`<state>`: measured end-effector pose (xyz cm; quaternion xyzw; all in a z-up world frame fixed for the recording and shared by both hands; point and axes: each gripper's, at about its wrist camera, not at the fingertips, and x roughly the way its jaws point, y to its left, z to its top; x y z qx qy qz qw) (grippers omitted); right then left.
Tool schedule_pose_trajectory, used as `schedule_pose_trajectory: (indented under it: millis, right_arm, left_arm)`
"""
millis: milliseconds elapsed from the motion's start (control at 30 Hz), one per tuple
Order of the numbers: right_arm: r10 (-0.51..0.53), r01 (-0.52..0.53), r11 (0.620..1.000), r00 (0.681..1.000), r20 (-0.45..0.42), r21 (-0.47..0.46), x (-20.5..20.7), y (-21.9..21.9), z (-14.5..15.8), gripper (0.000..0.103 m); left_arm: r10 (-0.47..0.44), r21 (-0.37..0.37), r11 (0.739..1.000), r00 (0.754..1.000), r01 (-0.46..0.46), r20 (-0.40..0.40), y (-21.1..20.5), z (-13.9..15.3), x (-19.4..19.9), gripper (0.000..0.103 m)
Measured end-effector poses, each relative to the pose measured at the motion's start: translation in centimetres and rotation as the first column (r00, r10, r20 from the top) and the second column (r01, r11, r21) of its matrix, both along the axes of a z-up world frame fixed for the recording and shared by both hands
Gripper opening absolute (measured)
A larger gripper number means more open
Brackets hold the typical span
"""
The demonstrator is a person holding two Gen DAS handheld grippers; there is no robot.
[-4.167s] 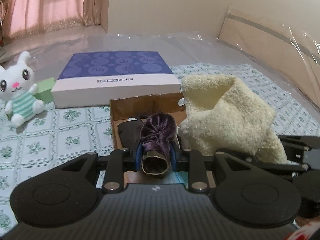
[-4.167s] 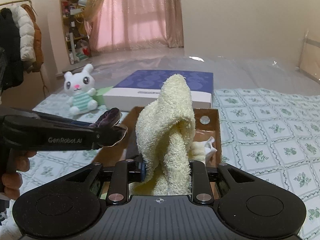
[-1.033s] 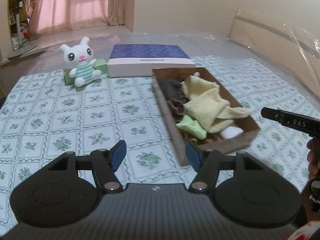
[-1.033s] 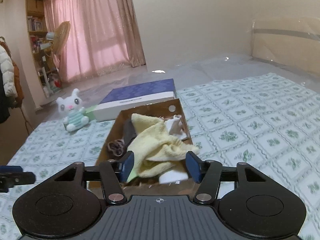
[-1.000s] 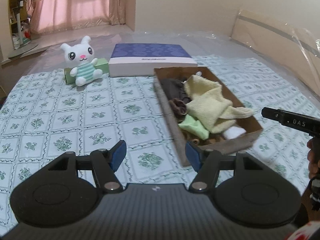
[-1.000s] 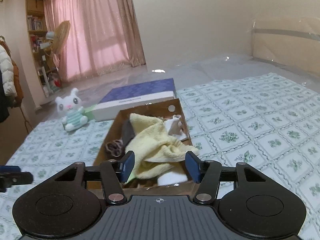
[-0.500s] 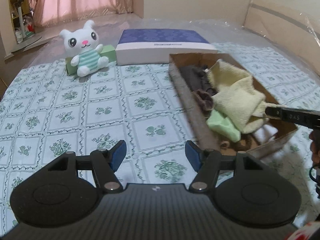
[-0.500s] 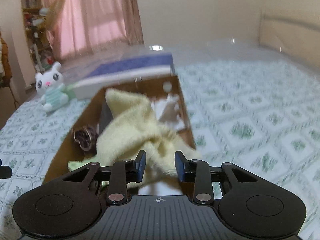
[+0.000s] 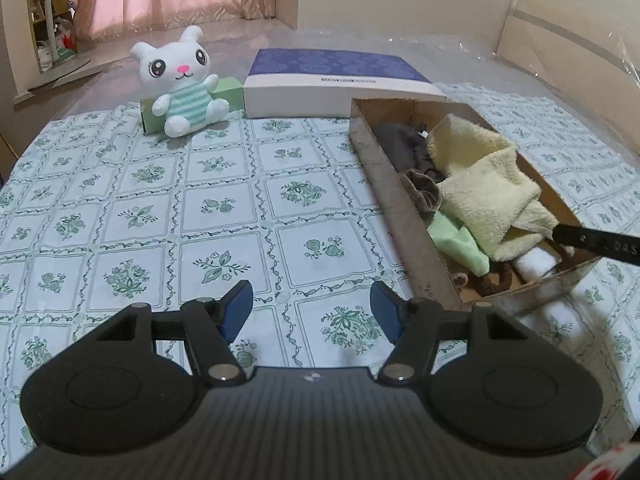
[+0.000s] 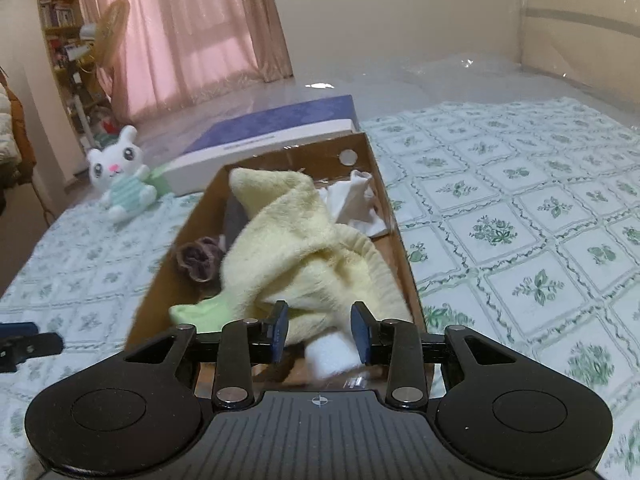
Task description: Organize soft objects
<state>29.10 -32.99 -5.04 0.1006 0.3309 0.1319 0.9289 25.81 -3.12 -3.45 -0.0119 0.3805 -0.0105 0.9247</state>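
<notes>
Towel: yellow towel point(image 10: 308, 248) lies heaped in the cardboard box point(image 10: 404, 264), straight ahead of the right tongs point(image 10: 319, 334); its near fold sits just beyond and partly between the blue pads.
Change, right tongs: jaws have just been closing from a wider gap, then eased apart a little — they now stand part-way apart. Towel edge and a white roll point(image 10: 332, 354) lie between them; pads do not visibly press on either, so no grip yet. A second ago these tongs stood back from the box; now they are down at its near end.
Change, left tongs: left tongs point(image 9: 311, 310) stand wide apart and empty, same gap as a second ago, over bare tablecloth point(image 9: 168, 216); the box is off to their right. Some seconds ago they were clamped on the purple velvet piece point(image 10: 199, 258) — it now lies in the box.
Meaning: both carried items look delivered; likely the right tongs are tidying or re-seating the towel. Judgement only.
Count, in box: one yellow towel, one purple velvet piece, one light green cloth point(image 10: 200, 314), one dark grey cloth point(image 9: 404, 144), one white roll, white cloth at the far end point(image 10: 356, 204) — number of pieces unclear; something brown at the near end point(image 9: 492, 282), unidentifiable.
Count, outside box: one plush rabbit point(image 9: 180, 80), one green block point(image 9: 228, 90) behind it, one flat blue-and-white box point(image 9: 340, 76).
</notes>
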Motion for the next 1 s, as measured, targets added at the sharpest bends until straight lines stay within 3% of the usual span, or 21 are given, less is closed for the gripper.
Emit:
schedule_pose_trajectory:
  millis: [133, 267, 667, 867, 1000]
  right_arm:
    - [-0.001, 0.0, 1.0, 1.0, 0.01, 0.031, -2.5, 0.1, 1.4, 0.058]
    - [-0.002, 0.001, 0.999, 1.0, 0.03, 0.052, -5.7, 0.9, 3.1, 0.064]
    - [0.048, -0.052, 0.996, 0.998, 0.051, 0.07, -13.8, 5.9, 6.7, 0.067]
    - [0.09, -0.091, 0.995, 0.995, 0.038, 0.043, -16.9, 8.0, 7.1, 0.067]
    - [0.105, -0.106, 0.994, 0.994, 0.034, 0.02, -19.0, 8.7, 7.0, 0.067]
  left_arm:
    - [0.006, 0.001, 1.0, 1.0, -0.006, 0.025, 0.3, 1.3, -1.8, 0.064]
    - [0.017, -0.004, 1.0, 0.999, -0.017, 0.05, 0.9, 2.6, -4.5, 0.067]
    - [0.035, 0.03, 0.999, 0.993, -0.039, 0.116, 2.7, 6.0, -13.6, 0.076]
    - [0.046, 0.067, 0.996, 0.991, -0.055, 0.125, 3.1, 6.1, -17.0, 0.082]
    - [0.053, 0.051, 0.997, 0.994, -0.058, 0.097, 3.3, 5.5, -19.0, 0.082]
